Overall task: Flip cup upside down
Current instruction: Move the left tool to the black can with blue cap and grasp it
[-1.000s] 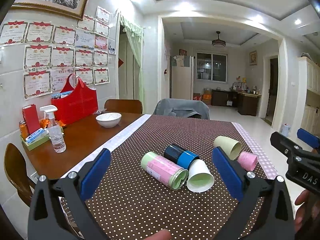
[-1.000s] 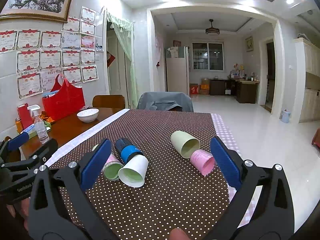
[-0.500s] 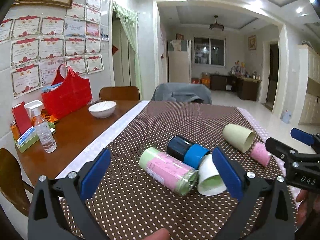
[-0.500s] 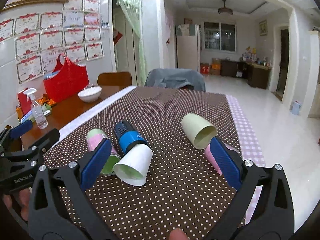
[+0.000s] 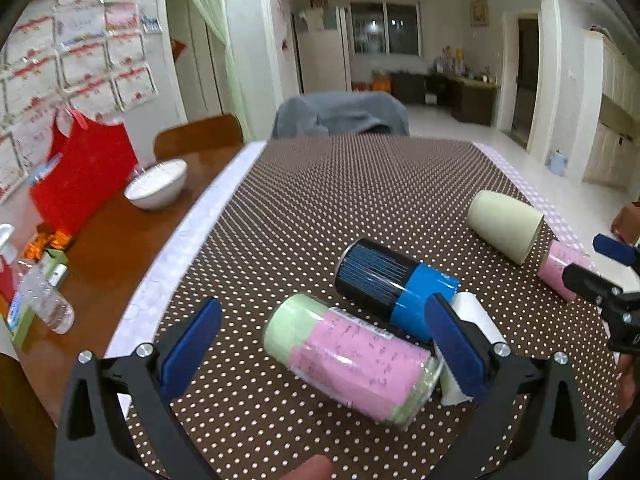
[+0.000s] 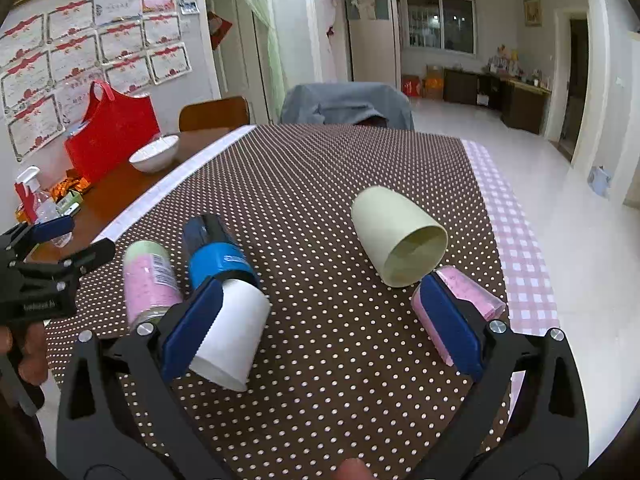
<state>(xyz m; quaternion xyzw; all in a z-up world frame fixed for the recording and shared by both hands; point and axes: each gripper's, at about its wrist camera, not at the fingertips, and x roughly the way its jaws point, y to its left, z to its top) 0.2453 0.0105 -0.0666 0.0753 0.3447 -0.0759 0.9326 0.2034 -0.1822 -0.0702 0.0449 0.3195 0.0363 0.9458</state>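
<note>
Several cups lie on their sides on the brown dotted tablecloth (image 5: 320, 200). A pink-and-green cup (image 5: 352, 356) lies between the open fingers of my left gripper (image 5: 320, 344), untouched. Behind it are a black-and-blue cup (image 5: 394, 284) and a white cup (image 5: 472, 344). A cream cup (image 5: 506, 226) and a pink cup (image 5: 564, 264) lie to the right. My right gripper (image 6: 320, 320) is open and empty above the cloth, with the white cup (image 6: 232, 336) by its left finger, the pink cup (image 6: 460, 308) by its right finger, and the cream cup (image 6: 400, 240) ahead.
A white bowl (image 5: 158, 184), a red bag (image 5: 84, 176) and a spray bottle (image 5: 44, 300) stand on the bare wood at left. A chair with a grey cover (image 5: 340, 114) is at the far end. The table's right edge drops to the floor (image 6: 560, 240).
Both grippers have moved forward and down toward the cups. The pink-and-green cup now lies between my left fingers; the white and pink cups flank my right fingers. Both stay open.
</note>
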